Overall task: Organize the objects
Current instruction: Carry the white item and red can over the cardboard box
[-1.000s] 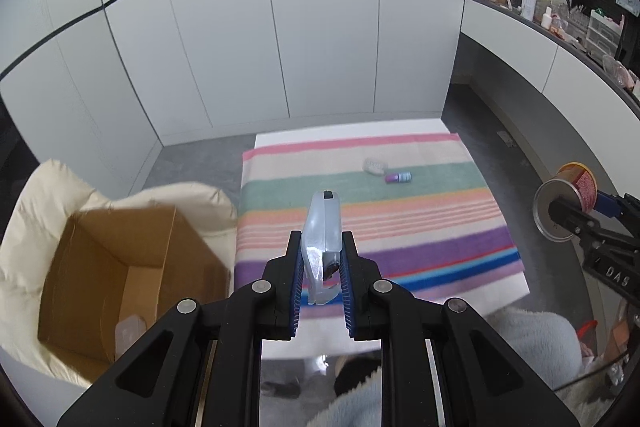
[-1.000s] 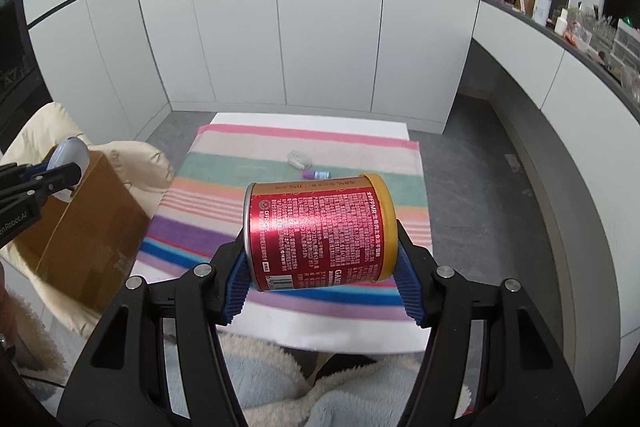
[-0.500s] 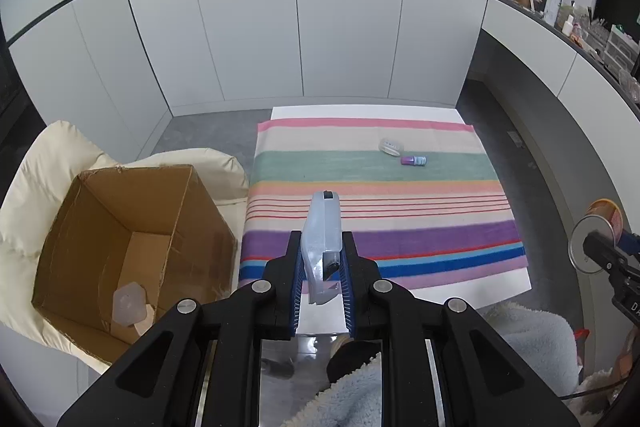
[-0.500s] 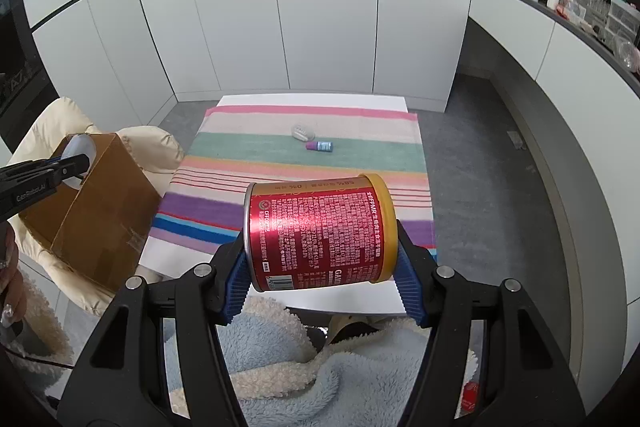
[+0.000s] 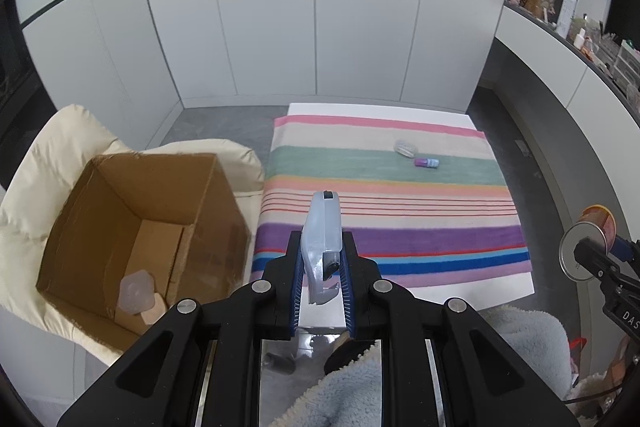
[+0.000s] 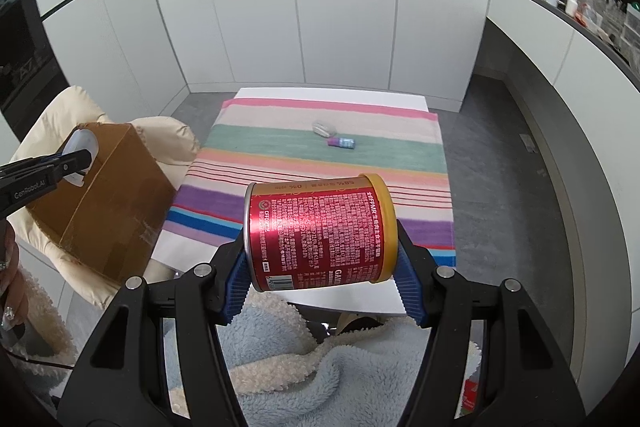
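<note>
- The cardboard box (image 5: 136,227) is the biggest thing I have to work with: it sits open-topped on a cream cushion (image 5: 48,155), to the left of the striped cloth (image 5: 384,211) on the table. I judge it to be where things get sorted, since a pale translucent item (image 5: 136,291) already lies on its floor.
- My right gripper (image 6: 320,267) is clamped across a red can (image 6: 320,231) with a yellow lid, the can lying sideways between the pads, its long axis running left to right. It hangs over the near edge of the table, well right of the box.
- My left gripper (image 5: 322,267) is squeezed tight on a slim pale-blue plastic case (image 5: 322,231), whose long axis points away from me along the fingers. The box mouth lies just to its left and below, so this hand is the nearer one and I would drop its load first.
- Far across the cloth, a clear round lid (image 5: 406,148) and a small purple bottle (image 5: 427,163) lie just beside each other, not yet collected.
</note>
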Action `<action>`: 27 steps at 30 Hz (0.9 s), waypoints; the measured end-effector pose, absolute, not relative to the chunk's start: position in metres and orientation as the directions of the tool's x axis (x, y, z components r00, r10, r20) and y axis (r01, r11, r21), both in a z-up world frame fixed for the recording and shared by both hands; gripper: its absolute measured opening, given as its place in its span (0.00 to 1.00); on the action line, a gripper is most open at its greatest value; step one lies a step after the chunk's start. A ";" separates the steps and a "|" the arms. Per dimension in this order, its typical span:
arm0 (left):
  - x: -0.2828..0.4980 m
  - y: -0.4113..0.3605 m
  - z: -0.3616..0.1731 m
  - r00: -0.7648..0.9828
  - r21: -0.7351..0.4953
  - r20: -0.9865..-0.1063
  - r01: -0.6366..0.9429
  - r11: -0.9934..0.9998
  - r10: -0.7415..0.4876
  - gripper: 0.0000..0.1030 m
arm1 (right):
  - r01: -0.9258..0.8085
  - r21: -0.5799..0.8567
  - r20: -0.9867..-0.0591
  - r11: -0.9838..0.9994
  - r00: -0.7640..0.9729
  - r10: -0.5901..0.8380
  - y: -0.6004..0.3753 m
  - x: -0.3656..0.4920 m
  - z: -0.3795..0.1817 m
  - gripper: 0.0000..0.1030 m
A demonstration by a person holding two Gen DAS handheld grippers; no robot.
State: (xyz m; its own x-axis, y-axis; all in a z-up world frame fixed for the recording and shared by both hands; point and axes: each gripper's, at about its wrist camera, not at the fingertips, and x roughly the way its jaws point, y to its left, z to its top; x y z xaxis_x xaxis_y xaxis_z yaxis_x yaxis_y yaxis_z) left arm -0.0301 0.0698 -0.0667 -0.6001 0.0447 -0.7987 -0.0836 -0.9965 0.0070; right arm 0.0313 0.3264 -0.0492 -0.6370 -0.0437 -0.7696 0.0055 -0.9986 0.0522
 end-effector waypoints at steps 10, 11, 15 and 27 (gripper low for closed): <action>-0.005 0.002 -0.065 -0.602 0.010 -0.797 0.042 -0.999 -0.033 0.17 | 0.138 0.043 -0.754 -0.990 -0.645 -0.123 0.259 0.020 -0.042 0.62; -0.001 -0.007 -0.065 -0.602 0.009 -0.797 0.060 -0.998 -0.043 0.17 | 0.156 0.040 -0.753 -0.987 -0.645 -0.133 0.251 0.020 -0.041 0.62; 0.015 -0.044 -0.064 -0.597 0.003 -0.798 0.139 -0.990 -0.086 0.17 | 0.248 0.025 -0.749 -0.968 -0.637 -0.183 0.208 0.017 -0.038 0.62; 0.078 -0.153 -0.064 -0.556 0.000 -0.800 0.375 -0.927 -0.225 0.17 | 0.515 0.007 -0.749 -0.857 -0.566 -0.346 0.074 0.029 -0.039 0.62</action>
